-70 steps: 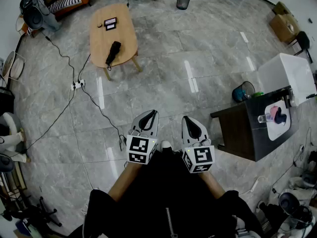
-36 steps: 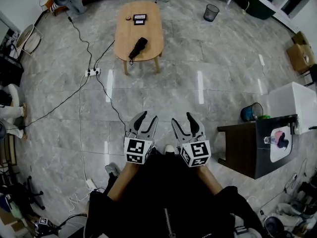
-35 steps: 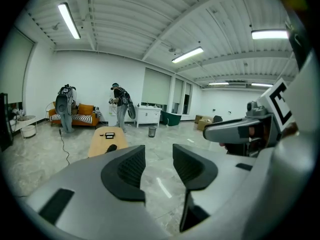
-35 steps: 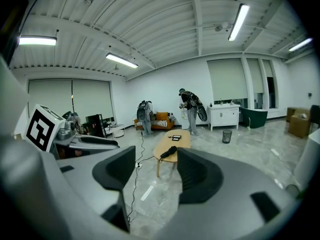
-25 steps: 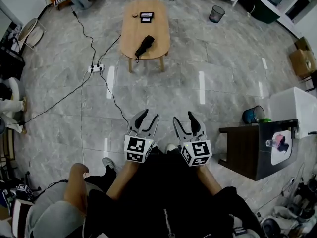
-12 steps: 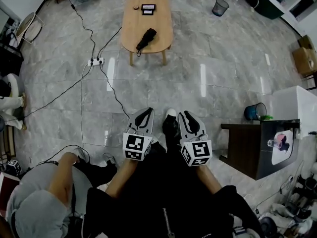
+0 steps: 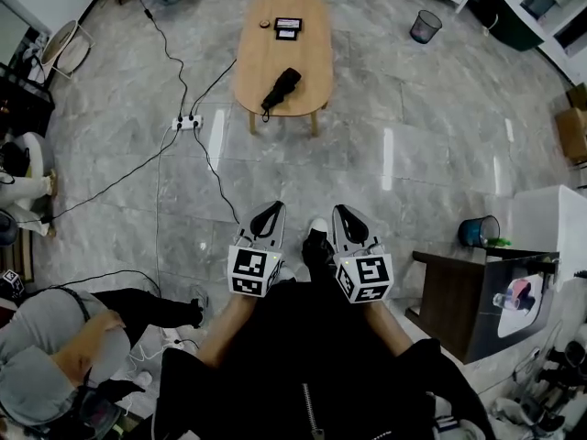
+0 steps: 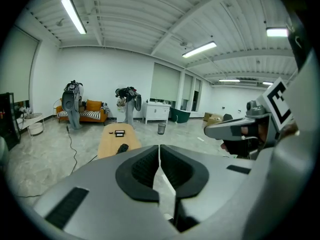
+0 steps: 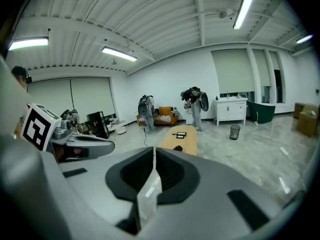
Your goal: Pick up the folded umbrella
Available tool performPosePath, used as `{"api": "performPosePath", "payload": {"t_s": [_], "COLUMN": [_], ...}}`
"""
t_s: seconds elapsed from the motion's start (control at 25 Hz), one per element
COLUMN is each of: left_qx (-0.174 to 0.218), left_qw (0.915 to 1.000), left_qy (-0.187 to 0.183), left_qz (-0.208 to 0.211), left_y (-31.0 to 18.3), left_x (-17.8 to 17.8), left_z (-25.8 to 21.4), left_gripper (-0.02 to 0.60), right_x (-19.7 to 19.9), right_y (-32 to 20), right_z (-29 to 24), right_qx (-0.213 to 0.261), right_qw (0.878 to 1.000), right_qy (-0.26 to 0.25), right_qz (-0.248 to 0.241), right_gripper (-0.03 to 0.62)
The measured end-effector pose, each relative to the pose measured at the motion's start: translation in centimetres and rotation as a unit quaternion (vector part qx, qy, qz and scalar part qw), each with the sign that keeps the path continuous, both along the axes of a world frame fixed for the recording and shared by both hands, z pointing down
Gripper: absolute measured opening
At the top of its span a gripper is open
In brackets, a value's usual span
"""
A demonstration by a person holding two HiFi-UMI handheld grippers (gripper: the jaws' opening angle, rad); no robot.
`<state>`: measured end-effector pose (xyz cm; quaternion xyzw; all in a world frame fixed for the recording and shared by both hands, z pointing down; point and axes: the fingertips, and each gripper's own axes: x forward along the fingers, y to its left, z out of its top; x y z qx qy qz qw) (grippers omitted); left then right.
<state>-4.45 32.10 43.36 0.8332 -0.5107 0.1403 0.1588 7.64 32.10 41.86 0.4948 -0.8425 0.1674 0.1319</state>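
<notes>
Grippers are nearest, side by side in front of the person's dark clothing. The left gripper point(image 7: 271, 211) has its fingers pressed together with nothing between them; in the left gripper view the black pads meet at the tips. The right gripper point(image 7: 346, 211) has fingers that have just been closing. Only a thin slit is between them now, and they hold nothing. Both point toward twelve o'clock.

On the grey floor point(image 7: 413, 154), a seated person point(image 7: 55, 356) is at eight o'clock from the grippers, and a dark side table point(image 7: 454, 291) is at four o'clock with a blue bin point(image 7: 479, 231) just beside it. A white power strip point(image 7: 190, 122) lies at eleven o'clock, with cables running from it.

Farther, at twelve o'clock and well apart from both grippers, stands an oval wooden tabletop point(image 7: 257, 58). The folded umbrella point(image 7: 282, 88) is black and lies tilted on the near half of it. A small black flat object point(image 7: 288, 27) rests at the far end. Both gripper views show an orange sofa point(image 8: 89, 109) against the far wall.
</notes>
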Motion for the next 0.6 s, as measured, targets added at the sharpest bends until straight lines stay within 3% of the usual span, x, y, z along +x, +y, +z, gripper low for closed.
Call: {"api": "performPosePath", "payload": {"t_s": [0.6], "left_qx": [-0.027], "left_qw": [0.9989], "left_qy": [0.009], "left_qz": [-0.037], "left_y": [-8.8], "left_x": [2.7], "left_z": [0.8], "left_gripper": [0.023], "right_x": [2.4], "right_y": [-9.9], "right_z": [-0.2], "right_qx": [-0.007], "right_qw": [0.999], "right_qy": [-0.016], "right_qz": [-0.047], "right_gripper": [0.025]}}
